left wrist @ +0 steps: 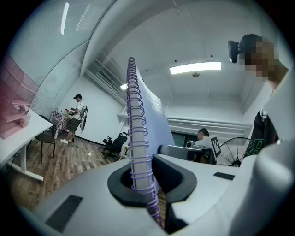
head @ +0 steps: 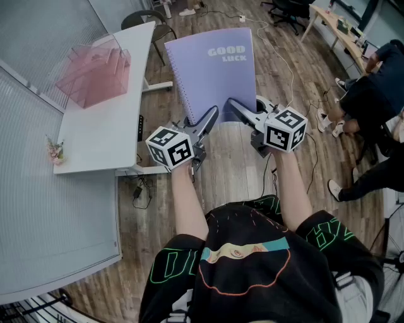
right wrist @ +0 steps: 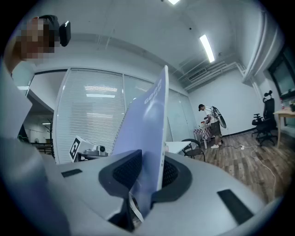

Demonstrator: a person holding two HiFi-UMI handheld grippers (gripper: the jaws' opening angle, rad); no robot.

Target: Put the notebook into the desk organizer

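Observation:
A lavender spiral notebook (head: 214,72) with "GOOD LUCK" on its cover is held up in the air by both grippers, over the wooden floor to the right of the desk. My left gripper (head: 213,115) is shut on the notebook's near edge at the spiral side; in the left gripper view the wire spiral (left wrist: 137,138) runs up between the jaws. My right gripper (head: 232,104) is shut on the near edge further right, and the cover (right wrist: 145,138) stands between its pads. The pink translucent desk organizer (head: 95,74) stands on the white desk (head: 101,139), to the left.
A small flower sprig (head: 55,151) lies at the desk's left end. A dark chair (head: 148,19) stands behind the desk. People sit at the right (head: 372,94), by another desk (head: 338,28). Cables run over the wooden floor (head: 287,63). A frosted glass partition (head: 38,208) borders the left.

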